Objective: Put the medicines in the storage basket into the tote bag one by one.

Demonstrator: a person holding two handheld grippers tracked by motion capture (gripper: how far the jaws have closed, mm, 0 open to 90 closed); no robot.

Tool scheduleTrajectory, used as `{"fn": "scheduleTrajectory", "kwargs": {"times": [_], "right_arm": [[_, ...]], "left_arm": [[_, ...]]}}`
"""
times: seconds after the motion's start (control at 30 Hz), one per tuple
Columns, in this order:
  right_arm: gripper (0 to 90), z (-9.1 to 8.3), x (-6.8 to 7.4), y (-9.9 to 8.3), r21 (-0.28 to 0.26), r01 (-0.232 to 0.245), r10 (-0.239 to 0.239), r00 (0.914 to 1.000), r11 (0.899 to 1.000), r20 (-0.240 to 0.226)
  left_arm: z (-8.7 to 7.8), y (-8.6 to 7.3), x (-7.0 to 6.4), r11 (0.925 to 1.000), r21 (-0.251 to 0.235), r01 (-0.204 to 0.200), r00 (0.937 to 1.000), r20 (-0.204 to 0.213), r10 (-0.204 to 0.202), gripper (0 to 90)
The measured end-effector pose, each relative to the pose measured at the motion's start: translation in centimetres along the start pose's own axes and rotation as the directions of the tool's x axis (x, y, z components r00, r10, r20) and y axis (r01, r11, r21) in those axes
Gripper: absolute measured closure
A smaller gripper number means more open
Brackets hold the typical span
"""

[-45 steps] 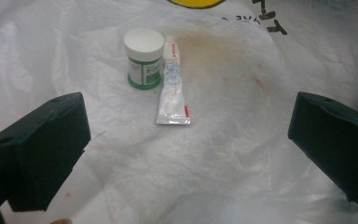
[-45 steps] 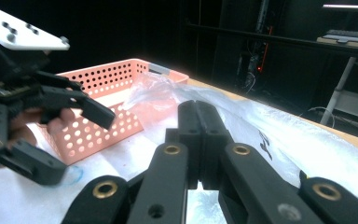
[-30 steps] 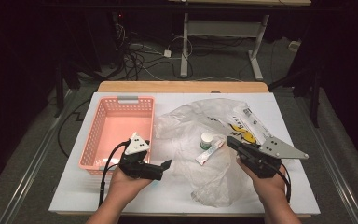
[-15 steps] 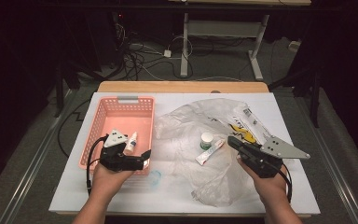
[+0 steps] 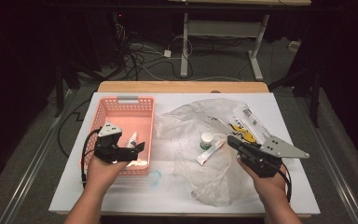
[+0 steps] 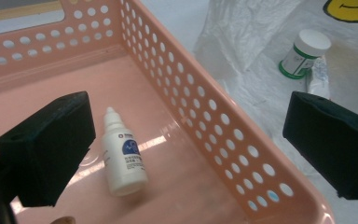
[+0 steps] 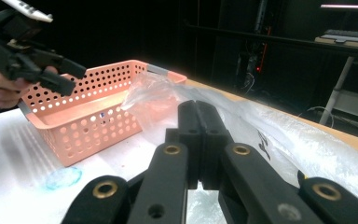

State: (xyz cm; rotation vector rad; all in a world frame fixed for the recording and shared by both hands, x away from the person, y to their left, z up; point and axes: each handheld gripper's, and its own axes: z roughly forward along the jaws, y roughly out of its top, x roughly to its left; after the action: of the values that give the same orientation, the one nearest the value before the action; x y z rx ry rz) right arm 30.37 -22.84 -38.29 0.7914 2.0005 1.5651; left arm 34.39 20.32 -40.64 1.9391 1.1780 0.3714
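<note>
1. Tongs, left: left gripper (image 5: 137, 146) hangs over the pink basket (image 5: 121, 107), jaws spread wide, pinching nothing.
2. White dropper bottle (image 6: 122, 154) lies on its side on the basket floor, between the spread jaws and clear of both pads.
3. Right gripper (image 5: 232, 141) at 3 o'clock of the basket, jaws pressed together, empty, resting over the clear plastic bag (image 5: 214, 177).
4. Green-banded jar (image 5: 206, 140) and tube (image 5: 209, 151) lie on the bag, just at 9 o'clock of the right gripper's tips.

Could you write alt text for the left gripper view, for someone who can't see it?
A small white dropper bottle lies on the floor of a pink perforated basket, seen between two open black jaws. Beyond the basket, a white-capped green jar sits on clear plastic.
</note>
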Motion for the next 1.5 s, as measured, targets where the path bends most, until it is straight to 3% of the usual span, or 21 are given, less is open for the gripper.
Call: {"fn": "scheduleTrajectory", "kwargs": {"times": [0.2, 0.43, 0.5, 0.6, 0.7, 0.77, 0.8, 0.9, 1.07, 1.23, 1.37, 1.4, 1.5], "right_arm": [[90.0, -0.1, 0.0, 0.1, -0.003, 0.002, -0.002, 1.0000, 1.000, 0.005], [90.0, -0.1, 0.0, 0.0, -0.001, -0.001, 0.001, 1.0000, 1.000, 0.004], [90.0, 0.0, 0.0, 0.0, -0.001, 0.000, 0.000, 1.0000, 1.000, 0.003], [90.0, 0.0, 0.0, 0.0, -0.001, 0.000, 0.000, 1.0000, 1.000, 0.004], [90.0, -0.1, 0.0, 0.0, -0.001, -0.001, 0.001, 1.0000, 1.000, 0.004], [90.0, -0.1, 0.0, 0.0, -0.004, 0.001, -0.001, 1.0000, 1.000, 0.004], [90.0, -0.1, -0.1, 0.0, -0.004, 0.003, -0.003, 1.0000, 1.000, 0.004], [90.0, -0.1, -0.1, 0.1, -0.005, 0.001, -0.001, 1.0000, 1.000, 0.004], [90.0, -0.1, 0.0, 0.0, -0.002, 0.004, -0.004, 1.0000, 1.000, 0.003], [90.0, 0.0, 0.1, 0.1, -0.001, 0.004, -0.004, 1.0000, 1.000, 0.002], [90.0, 0.0, 0.1, 0.0, -0.002, 0.003, -0.003, 1.0000, 1.000, 0.001], [90.0, 0.0, 0.1, 0.0, -0.001, 0.002, -0.002, 1.0000, 1.000, 0.002], [90.0, 0.0, 0.1, 0.0, 0.000, 0.000, 0.000, 1.0000, 1.000, 0.001]], "left_arm": [[1.2, 1.8, 2.0, 0.9979, 0.053, 0.037, 0.9993, -0.009, -0.037, 5.4], [3.2, 2.3, 4.9, 0.9824, 0.155, 0.104, 0.9946, -0.010, -0.104, 14.7], [3.9, 2.4, 5.2, 0.9712, 0.205, 0.121, 0.9925, -0.015, -0.121, 14.8], [5.1, 2.4, 5.6, 0.9481, 0.286, 0.139, 0.9902, -0.038, -0.134, 18.5], [6.4, 2.2, 5.8, 0.9084, 0.385, 0.162, 0.9867, -0.067, -0.148, 24.5], [7.2, 2.0, 5.7, 0.8847, 0.438, 0.159, 0.9873, -0.070, -0.143, 28.7], [7.5, 1.9, 5.6, 0.8768, 0.455, 0.155, 0.9878, -0.072, -0.138, 30.5], [8.0, 1.8, 5.4, 0.8581, 0.494, 0.142, 0.9899, -0.076, -0.120, 36.4], [8.7, 1.5, 5.3, 0.8353, 0.532, 0.139, 0.9902, -0.079, -0.115, 44.1], [8.7, 1.5, 5.0, 0.8386, 0.533, 0.113, 0.9931, -0.087, -0.078, 54.4], [8.8, 1.5, 4.8, 0.8448, 0.527, 0.093, 0.9949, -0.082, -0.059, 56.7], [8.7, 1.5, 4.7, 0.8484, 0.523, 0.085, 0.9955, -0.081, -0.050, 57.0], [8.0, 1.9, 4.5, 0.8764, 0.478, 0.062, 0.9968, -0.074, -0.031, 57.6]]}}
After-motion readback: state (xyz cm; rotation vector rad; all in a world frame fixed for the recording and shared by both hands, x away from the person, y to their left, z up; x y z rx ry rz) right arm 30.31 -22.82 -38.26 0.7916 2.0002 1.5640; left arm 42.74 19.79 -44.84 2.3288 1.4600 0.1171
